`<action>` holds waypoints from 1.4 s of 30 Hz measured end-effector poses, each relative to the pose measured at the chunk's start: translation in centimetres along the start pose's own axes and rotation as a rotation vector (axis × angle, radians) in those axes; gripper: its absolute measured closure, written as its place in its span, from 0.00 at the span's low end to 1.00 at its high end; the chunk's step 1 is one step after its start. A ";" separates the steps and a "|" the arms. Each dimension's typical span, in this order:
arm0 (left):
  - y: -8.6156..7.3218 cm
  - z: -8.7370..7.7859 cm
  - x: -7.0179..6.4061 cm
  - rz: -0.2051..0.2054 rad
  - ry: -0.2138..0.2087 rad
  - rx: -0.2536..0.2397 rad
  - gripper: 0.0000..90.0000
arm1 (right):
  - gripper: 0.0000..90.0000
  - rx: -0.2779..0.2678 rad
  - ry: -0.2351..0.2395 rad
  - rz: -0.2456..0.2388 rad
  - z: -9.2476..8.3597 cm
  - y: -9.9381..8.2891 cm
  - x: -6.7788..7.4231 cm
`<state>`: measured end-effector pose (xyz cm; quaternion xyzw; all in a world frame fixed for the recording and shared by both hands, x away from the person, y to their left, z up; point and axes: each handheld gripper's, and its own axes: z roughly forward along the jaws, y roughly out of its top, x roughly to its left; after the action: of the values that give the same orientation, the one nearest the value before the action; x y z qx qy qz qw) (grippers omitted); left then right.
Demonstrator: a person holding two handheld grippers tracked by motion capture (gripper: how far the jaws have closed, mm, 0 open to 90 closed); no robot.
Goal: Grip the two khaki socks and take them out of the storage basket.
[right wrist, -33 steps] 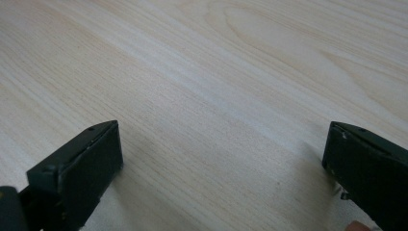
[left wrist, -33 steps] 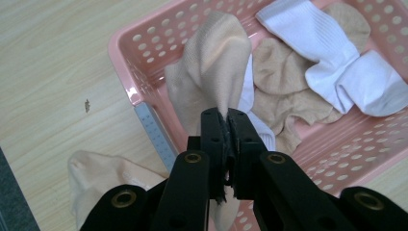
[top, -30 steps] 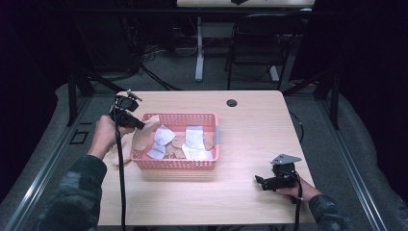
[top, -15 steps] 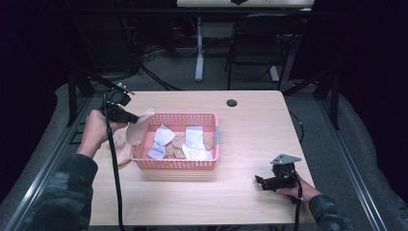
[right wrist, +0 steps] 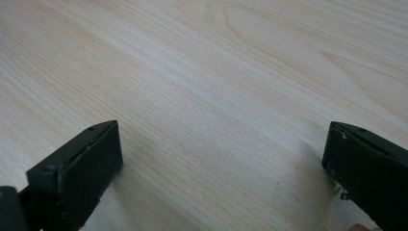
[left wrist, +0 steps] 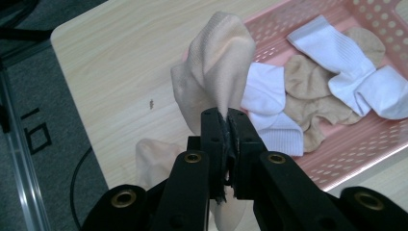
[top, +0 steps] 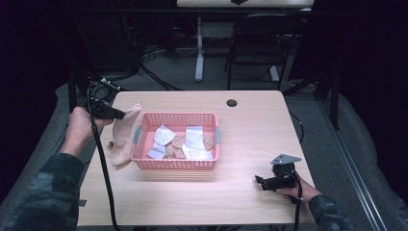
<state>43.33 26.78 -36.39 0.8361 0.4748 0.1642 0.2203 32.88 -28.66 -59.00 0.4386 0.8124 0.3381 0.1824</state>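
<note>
Left claw [top: 126, 114] has carried the beige sock [top: 122, 139] leftward, clear of the pink basket [top: 176, 165]; jaws clenched on its fabric, sock hanging just beside the basket's left wall. Right claw [top: 260, 181] rests released on the worktop [top: 255, 130], well apart.

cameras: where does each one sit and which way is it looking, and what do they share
High view: fixed above the person's side, looking forward and down at the table; both forearms, left gripper, right gripper.
Left gripper view: rides the left gripper, looking along jaws shut on a beige sock toward the pink basket.
Right gripper view: rides the right gripper, looking down at bare tabletop between open jaws.
Shared: high and left gripper views both show sock and basket.
</note>
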 end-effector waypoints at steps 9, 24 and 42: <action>-1.6 -0.2 2.2 -0.070 0.041 -0.008 0.96 | 0.00 0.000 0.000 0.000 0.0 0.0 0.0; -3.6 2.0 3.9 -0.136 0.078 0.033 0.96 | 0.00 0.000 -0.001 0.000 0.0 0.0 0.0; -5.7 6.5 4.5 -0.200 0.039 0.128 0.95 | 0.00 0.006 0.000 -0.004 0.0 0.0 0.0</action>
<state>44.60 31.86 -44.56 0.7937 0.5694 0.1269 0.1724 32.89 -28.69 -58.95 0.4373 0.8143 0.3355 0.1817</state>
